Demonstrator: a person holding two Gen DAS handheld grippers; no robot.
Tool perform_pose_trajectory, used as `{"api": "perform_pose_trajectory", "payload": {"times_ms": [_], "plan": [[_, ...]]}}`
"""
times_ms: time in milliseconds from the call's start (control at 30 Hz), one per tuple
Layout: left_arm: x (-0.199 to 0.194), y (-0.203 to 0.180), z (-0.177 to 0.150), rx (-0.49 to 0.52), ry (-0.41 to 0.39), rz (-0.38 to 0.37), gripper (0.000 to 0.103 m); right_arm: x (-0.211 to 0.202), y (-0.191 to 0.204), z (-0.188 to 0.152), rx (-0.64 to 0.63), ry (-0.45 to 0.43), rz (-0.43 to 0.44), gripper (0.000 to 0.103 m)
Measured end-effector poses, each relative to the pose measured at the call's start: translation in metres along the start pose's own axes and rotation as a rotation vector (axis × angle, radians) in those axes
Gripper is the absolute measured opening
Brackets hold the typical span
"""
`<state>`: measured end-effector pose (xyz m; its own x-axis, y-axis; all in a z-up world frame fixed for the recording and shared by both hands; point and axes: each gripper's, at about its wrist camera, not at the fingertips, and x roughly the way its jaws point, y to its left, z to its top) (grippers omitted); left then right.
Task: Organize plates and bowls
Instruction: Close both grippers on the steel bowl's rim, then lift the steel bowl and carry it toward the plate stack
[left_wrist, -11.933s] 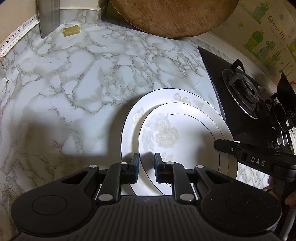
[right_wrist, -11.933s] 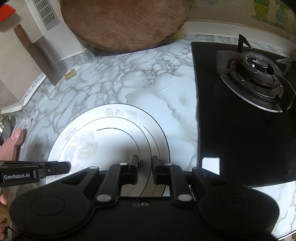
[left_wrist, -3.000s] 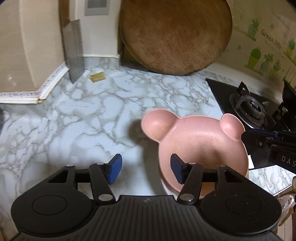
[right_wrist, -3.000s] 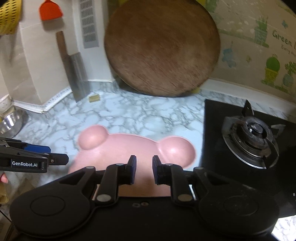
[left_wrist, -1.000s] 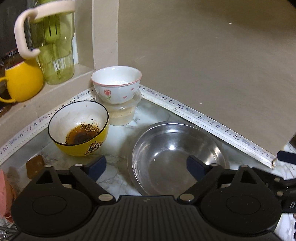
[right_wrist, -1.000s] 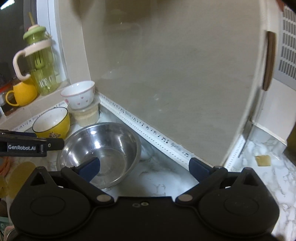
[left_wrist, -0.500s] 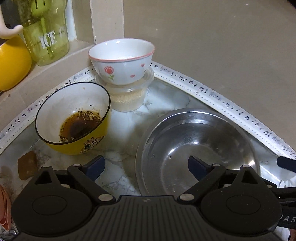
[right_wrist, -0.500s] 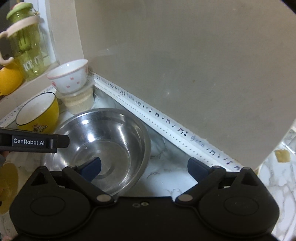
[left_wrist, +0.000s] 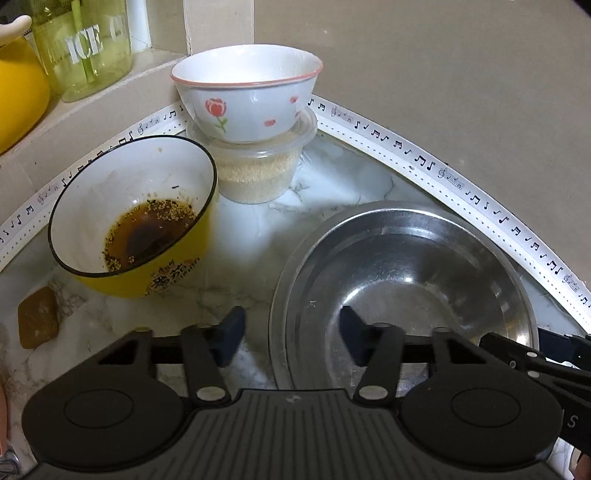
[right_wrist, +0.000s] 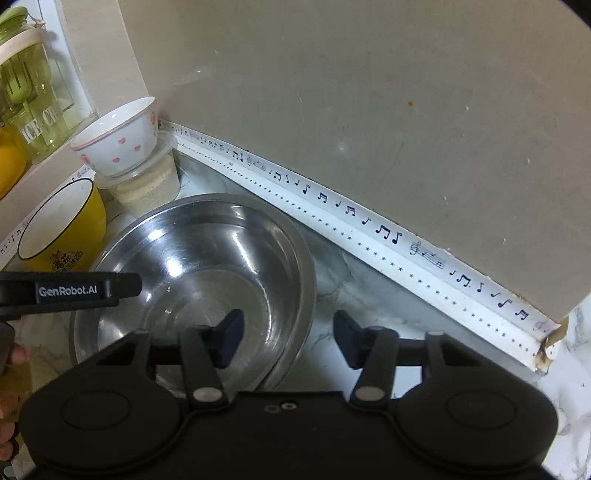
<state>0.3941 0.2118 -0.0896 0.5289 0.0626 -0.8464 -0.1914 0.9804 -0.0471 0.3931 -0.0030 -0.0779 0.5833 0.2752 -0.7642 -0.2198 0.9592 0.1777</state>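
A steel bowl (left_wrist: 406, 266) stands empty on the marble counter in the wall corner. My left gripper (left_wrist: 291, 332) straddles its left rim, one pad outside and one inside. The jaws are closing, and neither pad presses on the rim. In the right wrist view the steel bowl (right_wrist: 195, 266) lies at the lower left. My right gripper (right_wrist: 286, 334) straddles its right rim the same way, jaws closing, pads clear of the metal. A finger of the left gripper (right_wrist: 70, 290) reaches over the bowl's left side.
A yellow bowl (left_wrist: 129, 221) holding dark sauce stands left of the steel bowl. Behind it a white rose-patterned bowl (left_wrist: 247, 96) sits on a clear plastic tub (left_wrist: 258, 173). A green bottle (left_wrist: 85, 48) and a yellow mug (left_wrist: 18, 99) stand on the ledge. Walls close in behind.
Both grippers have come down and closer to the steel bowl. Their jaws, wide apart before, have narrowed around the bowl's rim on either side.
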Motion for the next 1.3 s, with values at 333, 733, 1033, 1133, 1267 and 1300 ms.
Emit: {"api": "perform_pose_trajectory", "payload": {"times_ms": [333,733,1033,1133,1267,1300], "plan": [[-0.007,-0.009,-0.007,0.005,-0.002,0.000,0.019,0.002,0.004,-0.001,-0.017,0.025,-0.067,0.019],[-0.068,-0.047,-0.027,0.060,-0.021,-0.046,0.018,-0.050,-0.013,-0.016,-0.033,-0.006,-0.073,0.019],[-0.115,-0.089,-0.063,0.122,-0.024,-0.113,0.018,-0.108,-0.045,-0.046,-0.009,-0.044,-0.081,0.019],[-0.123,-0.101,-0.074,0.137,-0.016,-0.123,0.018,-0.120,-0.057,-0.057,0.008,-0.047,-0.080,0.019],[-0.126,-0.117,-0.089,0.166,0.011,-0.121,0.018,-0.133,-0.071,-0.073,0.027,-0.051,-0.086,0.019],[-0.126,-0.120,-0.094,0.179,0.018,-0.114,0.018,-0.134,-0.074,-0.078,0.030,-0.050,-0.090,0.019]]}}
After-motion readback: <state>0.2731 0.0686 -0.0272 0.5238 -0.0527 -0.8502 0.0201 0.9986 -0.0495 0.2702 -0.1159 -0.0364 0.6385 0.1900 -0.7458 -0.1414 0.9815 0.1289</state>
